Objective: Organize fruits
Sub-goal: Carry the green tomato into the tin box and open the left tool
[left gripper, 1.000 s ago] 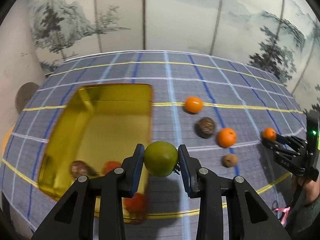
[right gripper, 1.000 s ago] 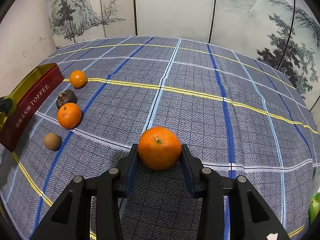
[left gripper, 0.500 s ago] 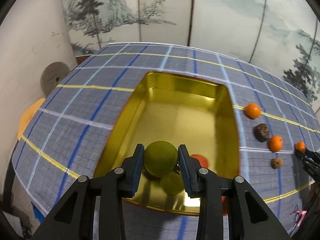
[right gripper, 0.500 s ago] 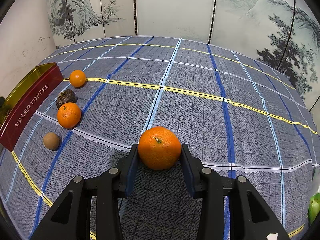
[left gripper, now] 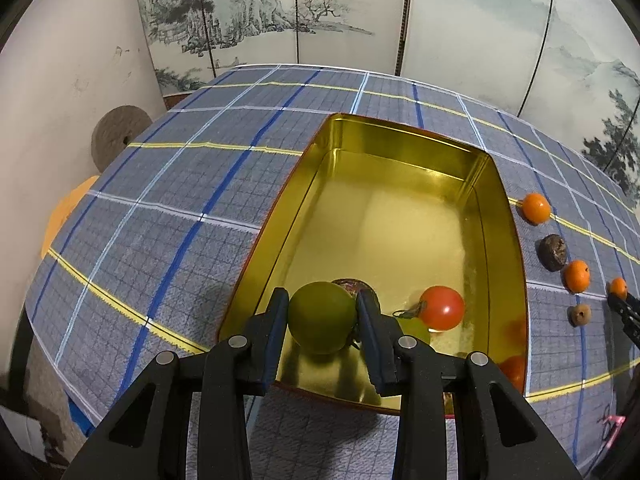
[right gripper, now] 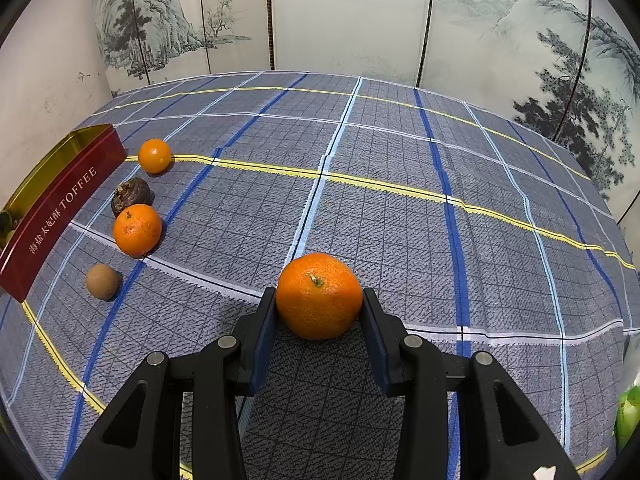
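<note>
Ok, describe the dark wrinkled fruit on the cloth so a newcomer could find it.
Start at the gold tin with red outer walls. Beside it runs a row of four loose fruits; the dark wrinkled fruit lies second from the far end, between two oranges, the only blackish one.

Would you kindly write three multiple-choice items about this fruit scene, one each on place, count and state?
1. Where is the red fruit?
A. inside the gold tin
B. on the cloth
C. in the right claw

2. How many fruits lie loose on the cloth beside the tin, in the right wrist view?
A. two
B. four
C. six

3. What is the left claw doing?
A. standing empty
B. gripping a green fruit
C. gripping an orange

Answers: 1 A, it rests on the tin's floor; 2 B, two oranges, a dark fruit, a brown one; 3 B, both pads press the green fruit.
</note>
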Available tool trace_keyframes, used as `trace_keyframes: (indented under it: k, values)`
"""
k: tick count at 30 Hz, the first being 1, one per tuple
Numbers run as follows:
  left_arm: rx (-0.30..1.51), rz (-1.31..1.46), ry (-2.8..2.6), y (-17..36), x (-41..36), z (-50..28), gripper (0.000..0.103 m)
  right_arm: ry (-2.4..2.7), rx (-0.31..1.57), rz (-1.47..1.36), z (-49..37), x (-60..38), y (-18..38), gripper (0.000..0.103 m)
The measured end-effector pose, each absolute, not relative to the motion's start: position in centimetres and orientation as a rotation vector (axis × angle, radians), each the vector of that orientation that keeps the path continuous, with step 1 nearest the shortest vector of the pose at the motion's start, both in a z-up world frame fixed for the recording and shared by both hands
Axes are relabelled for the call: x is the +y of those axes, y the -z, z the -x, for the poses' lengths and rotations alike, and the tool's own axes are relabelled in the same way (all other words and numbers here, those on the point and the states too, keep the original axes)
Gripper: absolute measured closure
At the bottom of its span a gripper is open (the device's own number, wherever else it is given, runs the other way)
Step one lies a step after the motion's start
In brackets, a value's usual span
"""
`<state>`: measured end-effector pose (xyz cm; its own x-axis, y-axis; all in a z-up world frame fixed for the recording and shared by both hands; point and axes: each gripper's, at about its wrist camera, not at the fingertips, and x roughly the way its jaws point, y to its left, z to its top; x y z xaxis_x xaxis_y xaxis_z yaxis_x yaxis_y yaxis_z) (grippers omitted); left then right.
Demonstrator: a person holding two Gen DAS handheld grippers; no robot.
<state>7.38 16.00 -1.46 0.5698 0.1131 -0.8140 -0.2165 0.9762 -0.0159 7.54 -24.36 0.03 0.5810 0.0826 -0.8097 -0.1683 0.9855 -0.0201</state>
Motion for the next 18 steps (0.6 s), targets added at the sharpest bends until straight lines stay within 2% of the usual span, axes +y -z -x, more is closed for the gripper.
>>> trace_keyframes:
  k: [18]
  values:
    - [0.965,0.130,-0.208,2.33,16.55,-7.16,0.066,-0.145,0.939,0.101,-7.52,-24.27,-0.01,0.065]
